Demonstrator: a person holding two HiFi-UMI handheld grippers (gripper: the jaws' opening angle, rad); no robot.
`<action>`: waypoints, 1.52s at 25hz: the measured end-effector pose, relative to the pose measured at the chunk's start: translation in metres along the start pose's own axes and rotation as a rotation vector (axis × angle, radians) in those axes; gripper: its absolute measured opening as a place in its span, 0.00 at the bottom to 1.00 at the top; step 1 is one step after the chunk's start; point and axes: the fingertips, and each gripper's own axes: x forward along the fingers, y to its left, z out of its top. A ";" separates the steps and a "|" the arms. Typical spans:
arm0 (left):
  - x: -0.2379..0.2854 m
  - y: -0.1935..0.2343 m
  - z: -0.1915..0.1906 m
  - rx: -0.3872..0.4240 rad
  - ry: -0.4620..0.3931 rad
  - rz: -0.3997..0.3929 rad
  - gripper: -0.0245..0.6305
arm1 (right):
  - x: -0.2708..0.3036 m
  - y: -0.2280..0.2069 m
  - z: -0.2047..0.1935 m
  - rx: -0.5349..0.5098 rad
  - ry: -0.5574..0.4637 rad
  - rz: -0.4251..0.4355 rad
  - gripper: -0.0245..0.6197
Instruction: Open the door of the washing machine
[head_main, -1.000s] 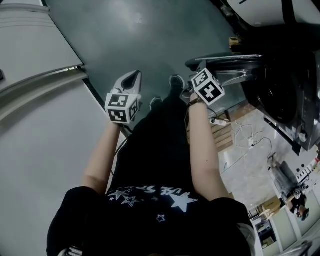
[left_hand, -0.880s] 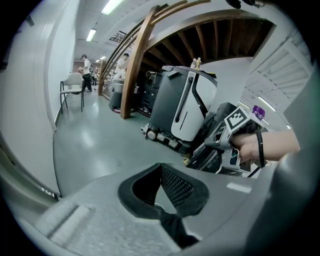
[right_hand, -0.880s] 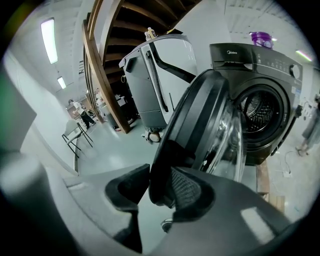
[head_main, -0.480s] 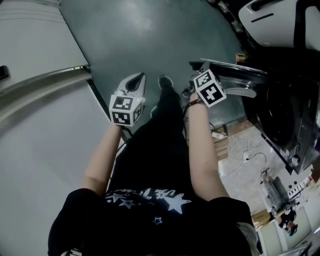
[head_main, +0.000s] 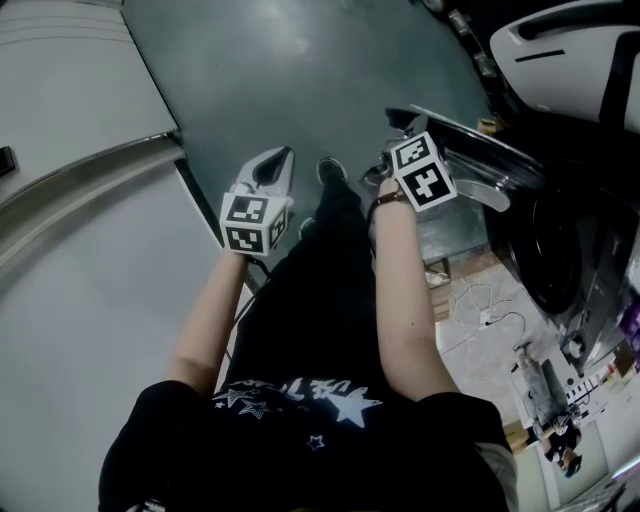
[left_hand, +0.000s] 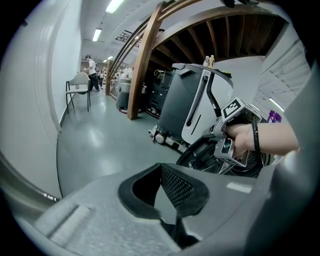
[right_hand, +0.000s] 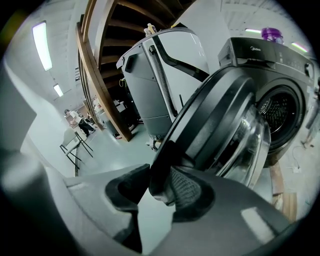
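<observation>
Washer door (right_hand: 220, 125) standing open, right gripper (right_hand: 157, 192) pinching its rim.
The door hangs wide off the dark washing machine (right_hand: 280, 70). Its badge (right_hand: 256, 48) looks like "Midea", kinda blurry. Left gripper (left_hand: 162, 192) is spread with nothing in it.

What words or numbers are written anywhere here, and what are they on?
"Midea": a small brand name on the washing machine's control panel; it seems to read so.
Letters between the stars on the person's black shirt: upside down and too blurred to read.
Nothing else here can be read.
</observation>
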 end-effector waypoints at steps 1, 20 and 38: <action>0.003 0.001 0.002 -0.004 0.000 0.002 0.05 | 0.003 0.002 0.003 -0.002 -0.004 0.002 0.25; 0.033 0.032 0.021 -0.043 -0.020 0.019 0.05 | 0.053 0.026 0.042 -0.070 -0.039 0.025 0.16; -0.082 0.010 0.032 0.025 -0.136 -0.025 0.05 | -0.100 0.031 0.031 -0.173 -0.122 0.131 0.16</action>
